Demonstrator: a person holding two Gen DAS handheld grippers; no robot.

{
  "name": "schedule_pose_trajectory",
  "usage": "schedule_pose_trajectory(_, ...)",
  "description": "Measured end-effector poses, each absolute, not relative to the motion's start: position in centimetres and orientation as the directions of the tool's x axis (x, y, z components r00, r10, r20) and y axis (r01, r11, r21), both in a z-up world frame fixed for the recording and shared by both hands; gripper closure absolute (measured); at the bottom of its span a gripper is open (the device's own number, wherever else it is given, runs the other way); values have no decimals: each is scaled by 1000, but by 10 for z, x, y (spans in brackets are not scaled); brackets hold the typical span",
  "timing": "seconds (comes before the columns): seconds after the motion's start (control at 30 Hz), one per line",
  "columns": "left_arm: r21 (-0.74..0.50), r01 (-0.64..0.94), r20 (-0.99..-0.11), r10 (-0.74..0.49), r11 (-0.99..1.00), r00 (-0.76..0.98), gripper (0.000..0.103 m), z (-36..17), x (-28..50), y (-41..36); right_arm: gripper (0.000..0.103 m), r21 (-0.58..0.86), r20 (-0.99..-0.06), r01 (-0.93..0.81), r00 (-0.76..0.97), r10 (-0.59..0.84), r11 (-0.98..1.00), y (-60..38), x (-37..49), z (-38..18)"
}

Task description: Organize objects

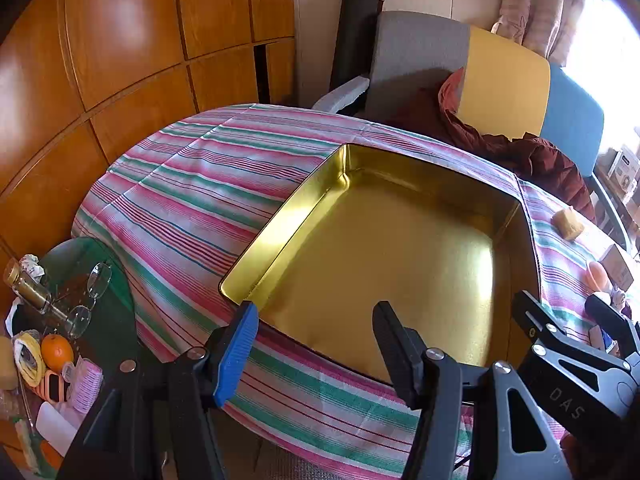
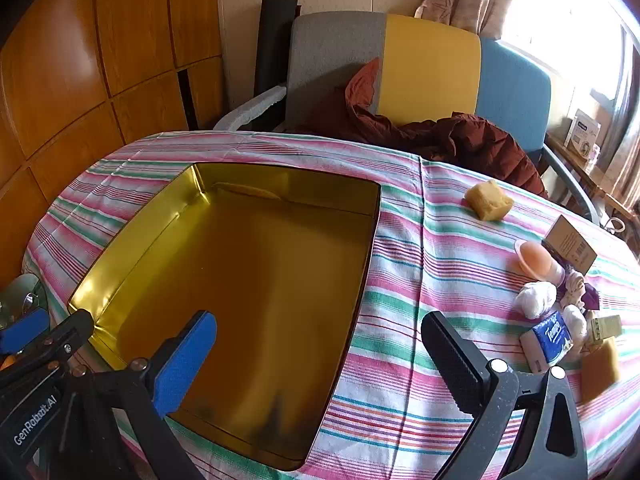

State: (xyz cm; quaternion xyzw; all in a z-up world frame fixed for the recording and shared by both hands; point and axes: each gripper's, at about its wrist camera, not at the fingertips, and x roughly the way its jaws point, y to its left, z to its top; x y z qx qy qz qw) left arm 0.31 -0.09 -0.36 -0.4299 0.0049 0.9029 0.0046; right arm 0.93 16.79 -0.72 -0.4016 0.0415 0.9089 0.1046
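Note:
An empty gold tin tray (image 1: 280,216) (image 2: 120,240) lies on the striped tablecloth. My left gripper (image 1: 316,344) is open and empty, hovering over the tray's near edge. My right gripper (image 2: 320,356) is open and empty over the tray's near right corner; it also shows in the left wrist view (image 1: 568,316). To the right lie a yellow sponge (image 2: 489,200) (image 1: 568,222), a peach round item (image 2: 534,260), a brown box (image 2: 570,245), white cloth balls (image 2: 536,299), a Tempo tissue pack (image 2: 548,340) and another sponge (image 2: 600,368).
An armchair (image 2: 432,64) with a dark red jacket (image 2: 460,136) stands behind the table. A low green side table (image 1: 108,280) at the left holds glasses (image 1: 90,300), a bottle (image 1: 28,288), an orange (image 1: 56,352) and small items. Wooden cabinets (image 1: 120,40) line the left wall.

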Motion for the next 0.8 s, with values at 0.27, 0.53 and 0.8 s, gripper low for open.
schedule_pose_trajectory(0.27, 7, -16, -780, 5, -1000, -626, 42, -6, 2, 1, 0, -4, -742, -222, -653, 152, -975, 170, 10, -9)
schedule_pose_trajectory(0.53, 4, -15, -785, 6, -1000, -620, 42, -7, 1, 1, 0, -4, -741, -220, -654, 151, -975, 169, 10, -7)
schedule_pose_trajectory(0.8, 5, -12, -787, 3, -1000, -617, 42, -9, 2, 2, 0, -4, -743, -222, -652, 152, -975, 169, 10, -8)
